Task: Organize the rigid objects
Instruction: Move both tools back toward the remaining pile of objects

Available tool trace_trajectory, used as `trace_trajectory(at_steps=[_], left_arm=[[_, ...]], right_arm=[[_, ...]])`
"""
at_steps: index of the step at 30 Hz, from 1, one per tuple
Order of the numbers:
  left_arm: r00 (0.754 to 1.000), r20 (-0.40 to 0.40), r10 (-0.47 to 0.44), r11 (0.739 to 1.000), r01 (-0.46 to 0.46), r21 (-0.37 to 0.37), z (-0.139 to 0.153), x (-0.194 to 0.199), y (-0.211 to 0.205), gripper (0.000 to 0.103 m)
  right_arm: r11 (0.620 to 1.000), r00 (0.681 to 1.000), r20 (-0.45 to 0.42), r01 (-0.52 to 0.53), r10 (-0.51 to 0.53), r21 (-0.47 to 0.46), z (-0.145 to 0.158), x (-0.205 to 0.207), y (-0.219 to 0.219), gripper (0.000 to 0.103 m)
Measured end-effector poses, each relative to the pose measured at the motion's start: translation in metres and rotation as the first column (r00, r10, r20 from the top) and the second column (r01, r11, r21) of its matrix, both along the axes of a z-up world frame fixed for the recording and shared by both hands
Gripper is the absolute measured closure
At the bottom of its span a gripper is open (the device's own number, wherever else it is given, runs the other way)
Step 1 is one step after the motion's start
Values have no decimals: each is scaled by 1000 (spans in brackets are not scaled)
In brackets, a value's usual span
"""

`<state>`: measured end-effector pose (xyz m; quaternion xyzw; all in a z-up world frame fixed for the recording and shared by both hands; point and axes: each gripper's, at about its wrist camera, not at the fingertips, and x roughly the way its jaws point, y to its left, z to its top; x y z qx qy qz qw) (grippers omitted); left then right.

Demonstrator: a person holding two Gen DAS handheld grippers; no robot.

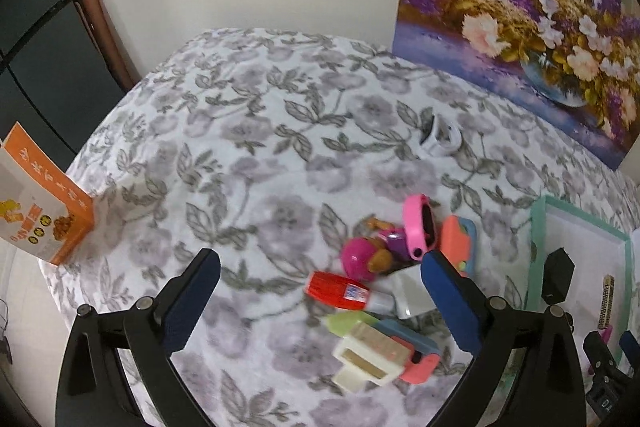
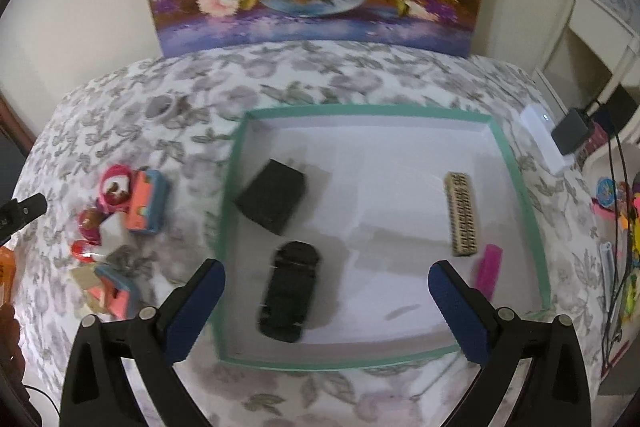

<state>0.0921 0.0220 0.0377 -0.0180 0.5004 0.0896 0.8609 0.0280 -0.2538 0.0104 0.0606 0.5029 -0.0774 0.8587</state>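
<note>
Small rigid toys piled on floral cloth [image 1: 248, 131], just left of green-rimmed box [image 2: 516, 163]. Nearest left gripper [image 1: 320, 281]: red-capped tube [image 1: 340, 291], smooth & round, prob. slippery, light; best pinched across the cap or mid-body. Cream block [image 1: 370, 357] w/ flat sides, stiff, easy grip across short width. Pink watch-like ring [image 1: 418, 227] leaning on coral toy car [image 1: 460, 237]; hard plastic, light, could roll or tip when neighbours shift. Pink ball figure [image 1: 360, 259] round, likely to squirt out of the pads.

Box contents: black adapter [image 2: 274, 201], black folding stand [image 2: 290, 293], beige patterned block [image 2: 462, 213], pink clip [image 2: 488, 269] near right wall. Plenty of white floor left.

Left gripper spread wide, empty, above pile. Right gripper [image 2: 326, 307] spread wide too, empty, over box.
</note>
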Motion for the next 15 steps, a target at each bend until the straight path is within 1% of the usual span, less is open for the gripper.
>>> trace_trajectory(at_steps=[6,15], left_arm=[[1000,4,-2,1000,2,13,7,0,20,3],[1000,-24,17,1000,-17,24,2,-1,51,3]], right_arm=[[999,999,14,-41,41,-1,6,7,35,0],[993,993,11,-118,118,-24,7,16,86,0]])
